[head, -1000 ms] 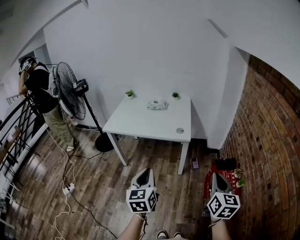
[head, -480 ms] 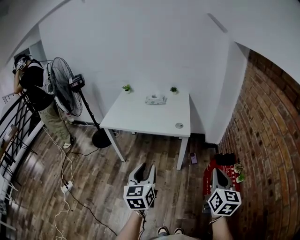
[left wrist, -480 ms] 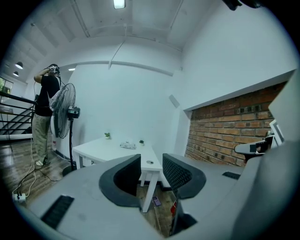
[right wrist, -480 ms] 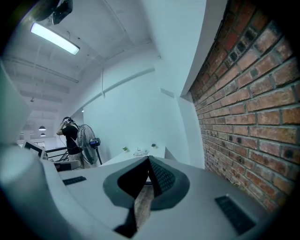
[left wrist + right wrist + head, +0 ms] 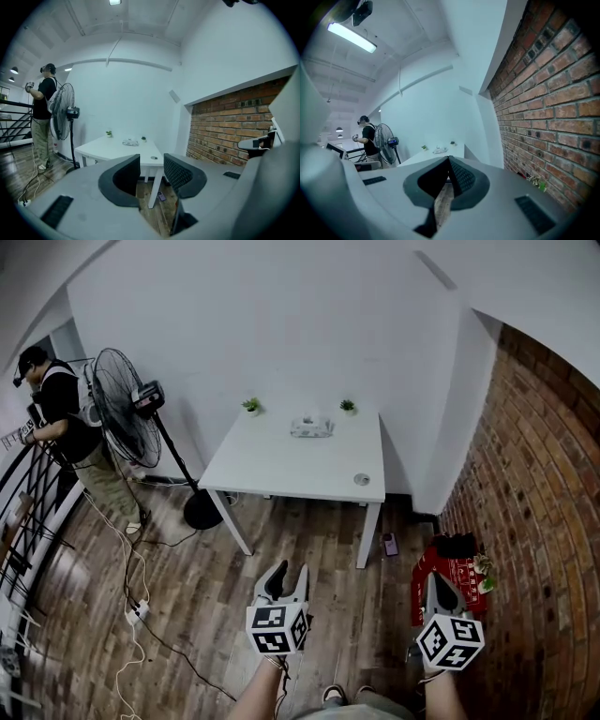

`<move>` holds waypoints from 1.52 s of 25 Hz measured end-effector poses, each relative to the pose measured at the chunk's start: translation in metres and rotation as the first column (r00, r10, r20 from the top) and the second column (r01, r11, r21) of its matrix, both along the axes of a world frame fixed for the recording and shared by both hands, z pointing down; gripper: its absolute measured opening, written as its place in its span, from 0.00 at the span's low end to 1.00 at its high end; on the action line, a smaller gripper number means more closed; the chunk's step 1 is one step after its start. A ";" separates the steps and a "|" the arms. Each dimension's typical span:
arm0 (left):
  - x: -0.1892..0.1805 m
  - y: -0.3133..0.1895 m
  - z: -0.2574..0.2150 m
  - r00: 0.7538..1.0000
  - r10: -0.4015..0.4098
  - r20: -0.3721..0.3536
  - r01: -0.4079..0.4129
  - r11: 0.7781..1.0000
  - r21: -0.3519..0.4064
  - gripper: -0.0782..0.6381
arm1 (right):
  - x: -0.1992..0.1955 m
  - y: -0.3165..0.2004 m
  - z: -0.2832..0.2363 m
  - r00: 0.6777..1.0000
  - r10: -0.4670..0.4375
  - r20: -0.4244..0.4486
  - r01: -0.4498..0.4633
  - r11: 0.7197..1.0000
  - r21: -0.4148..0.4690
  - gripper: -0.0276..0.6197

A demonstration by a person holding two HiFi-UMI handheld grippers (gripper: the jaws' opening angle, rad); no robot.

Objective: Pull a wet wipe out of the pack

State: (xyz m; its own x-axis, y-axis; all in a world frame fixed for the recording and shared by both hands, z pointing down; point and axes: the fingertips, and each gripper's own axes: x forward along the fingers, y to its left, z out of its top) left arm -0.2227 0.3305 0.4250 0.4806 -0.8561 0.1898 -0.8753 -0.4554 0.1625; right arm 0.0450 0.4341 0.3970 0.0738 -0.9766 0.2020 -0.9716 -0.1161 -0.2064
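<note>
The left hand-held gripper [image 5: 290,570] has just been opening, with nothing in it. The right hand-held gripper [image 5: 438,579] is pressed together. The wet wipe pack [image 5: 311,427] lies at the far edge of the table [image 5: 291,474], well away from both.

Open wooden plank floor [image 5: 309,559] is left before the white square worktop [image 5: 281,470]; its surface is interrupted only by a small round grey disc [image 5: 362,479] near the right corner, and by two small green potted plants [image 5: 250,406] flanking a pale wipe pack [image 5: 311,427] at the far edge; the left side is hemmed by a black pedestal fan [image 5: 122,413] and a white corded power strip [image 5: 136,613]; the right by a red brick wall [image 5: 544,512].
</note>
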 end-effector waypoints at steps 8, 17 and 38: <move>0.005 -0.024 0.009 1.000 -0.008 0.015 0.009 1.000 -0.011 0.31 | 0.014 -0.016 0.019 0.999 0.023 0.032 -0.021 0.999 -0.045 0.04; 0.033 -0.098 0.012 0.998 -0.051 0.023 0.052 0.999 -0.011 0.31 | 0.049 -0.100 0.025 0.998 -0.021 0.052 0.023 0.999 -0.033 0.04; 0.097 -0.263 0.019 0.981 -0.192 0.023 0.193 0.980 -0.057 0.31 | 0.129 -0.311 0.021 0.983 -0.169 0.067 0.172 0.984 -0.042 0.04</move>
State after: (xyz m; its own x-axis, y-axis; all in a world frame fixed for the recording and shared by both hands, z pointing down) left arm -0.1253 0.0676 0.4436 0.3044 -0.9193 0.2497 -0.9486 -0.2685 0.1678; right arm 0.1743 0.1229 0.4175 -0.1077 -0.9630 0.2470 -0.9633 0.0396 -0.2657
